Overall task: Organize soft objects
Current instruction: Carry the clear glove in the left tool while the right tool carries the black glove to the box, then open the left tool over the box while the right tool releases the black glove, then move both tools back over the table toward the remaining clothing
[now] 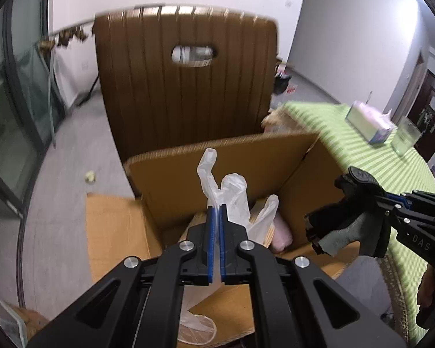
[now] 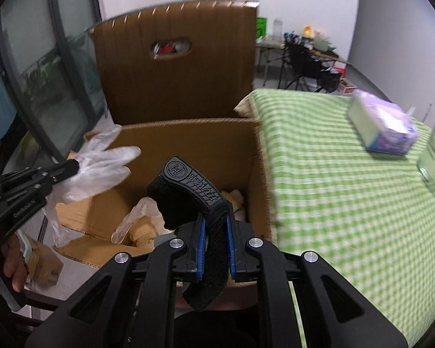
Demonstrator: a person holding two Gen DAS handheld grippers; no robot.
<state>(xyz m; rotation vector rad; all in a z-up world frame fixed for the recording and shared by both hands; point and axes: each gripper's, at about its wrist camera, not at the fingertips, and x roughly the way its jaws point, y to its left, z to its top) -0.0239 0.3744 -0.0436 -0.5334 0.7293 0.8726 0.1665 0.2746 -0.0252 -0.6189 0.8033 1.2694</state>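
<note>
While both hover over the open cardboard box (image 1: 223,168), the left gripper (image 1: 216,211) fingers pinch a clear plastic glove (image 1: 232,194); the right gripper (image 2: 216,226) fingers clamp a black glove (image 2: 188,191).

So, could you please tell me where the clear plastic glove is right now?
The clear plastic glove is pinched in the left gripper, hanging over the open cardboard box, left of the right gripper holding the black glove.
</note>
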